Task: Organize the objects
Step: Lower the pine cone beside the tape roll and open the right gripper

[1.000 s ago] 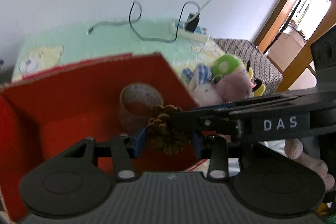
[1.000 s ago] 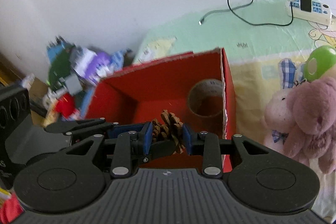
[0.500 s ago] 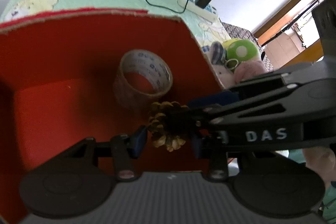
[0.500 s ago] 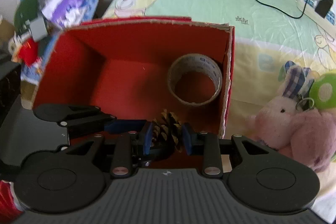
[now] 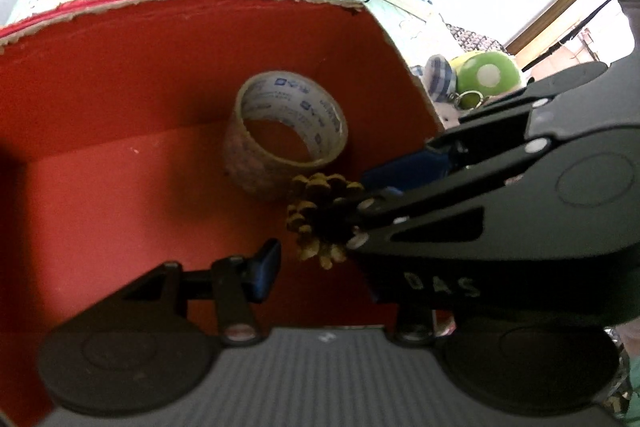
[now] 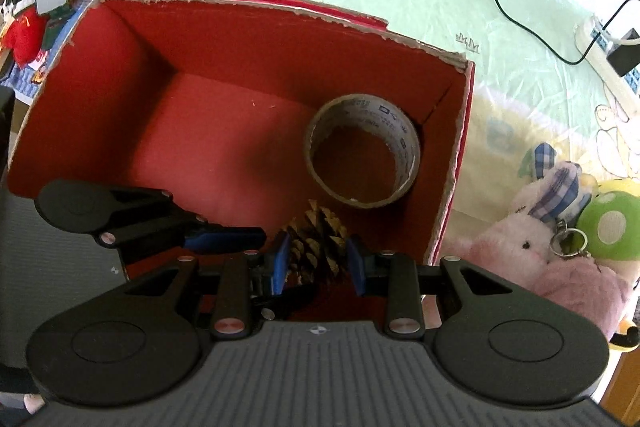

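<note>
1. Red box [image 6: 120, 39] on the bed, tape roll [image 6: 362, 155] lying in its right corner.
2. I see right gripper [image 6: 316, 259] clamping the pinecone [image 6: 316, 243] low inside the box, beside the tape.
3. Left gripper [image 5: 320, 263] spread wide, touching nothing.

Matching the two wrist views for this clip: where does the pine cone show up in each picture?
Left wrist: the pine cone sits just right of centre, held by the right gripper that reaches in from the right.
Right wrist: pine cone at lower centre, between this gripper's own blue pads.
Shared landmark: the tape roll in the red box, just beyond the cone.
</note>
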Available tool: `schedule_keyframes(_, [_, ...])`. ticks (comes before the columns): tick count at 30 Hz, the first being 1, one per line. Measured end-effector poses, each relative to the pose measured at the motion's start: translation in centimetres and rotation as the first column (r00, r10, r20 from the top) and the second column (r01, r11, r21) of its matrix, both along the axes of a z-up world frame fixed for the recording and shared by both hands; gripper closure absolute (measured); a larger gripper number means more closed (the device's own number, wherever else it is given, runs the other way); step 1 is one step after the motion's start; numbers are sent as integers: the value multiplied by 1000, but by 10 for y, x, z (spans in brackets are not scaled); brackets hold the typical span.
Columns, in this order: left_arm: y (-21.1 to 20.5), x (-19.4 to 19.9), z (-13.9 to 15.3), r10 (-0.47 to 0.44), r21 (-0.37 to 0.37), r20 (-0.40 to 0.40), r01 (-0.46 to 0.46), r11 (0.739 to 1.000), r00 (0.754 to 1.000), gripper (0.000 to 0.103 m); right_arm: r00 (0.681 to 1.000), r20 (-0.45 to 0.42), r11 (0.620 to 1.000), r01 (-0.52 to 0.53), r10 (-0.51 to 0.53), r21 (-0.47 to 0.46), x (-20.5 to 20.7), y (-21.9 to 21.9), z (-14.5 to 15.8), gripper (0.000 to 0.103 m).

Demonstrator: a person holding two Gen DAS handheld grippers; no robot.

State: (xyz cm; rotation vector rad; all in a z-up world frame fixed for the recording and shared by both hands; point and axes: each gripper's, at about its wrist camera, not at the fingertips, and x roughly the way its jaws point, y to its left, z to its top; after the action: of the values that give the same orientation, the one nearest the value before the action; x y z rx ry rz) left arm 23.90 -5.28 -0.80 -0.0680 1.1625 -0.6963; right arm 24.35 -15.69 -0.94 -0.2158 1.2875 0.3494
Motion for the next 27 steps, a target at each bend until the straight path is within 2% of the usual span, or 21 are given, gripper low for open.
schedule_keyframes(8, [0, 0, 2, 2, 18, 6, -2, 1000, 1000, 64, 1000, 17, 1000, 3, -4, 8, -1, -1, 2, 71])
schedule_keyframes(13, [2, 0, 4, 5, 46, 40, -7, 999, 999, 64, 999, 31, 999, 19, -20, 39, -3, -5, 4, 70])
schedule_keyframes(19, [30, 7, 9, 80, 124, 93, -91, 988, 993, 64, 998, 39, 991, 54, -59, 119, -3, -8, 6, 70])
schedule_keyframes(21, [44, 11, 11, 125, 153, 108, -141, 978, 986, 64, 997, 45, 984, 61, -69, 169, -4, -8, 8, 70])
schedule_keyframes(24, [65, 15, 13, 210, 211, 147, -238, 948, 967, 64, 996, 30, 972, 72, -81, 224, -2, -1, 6, 70])
schedule_keyframes(27, [81, 22, 13, 288, 261, 177, -327, 908, 941, 64, 998, 4, 977, 59, -62, 204, 0, 12, -3, 70])
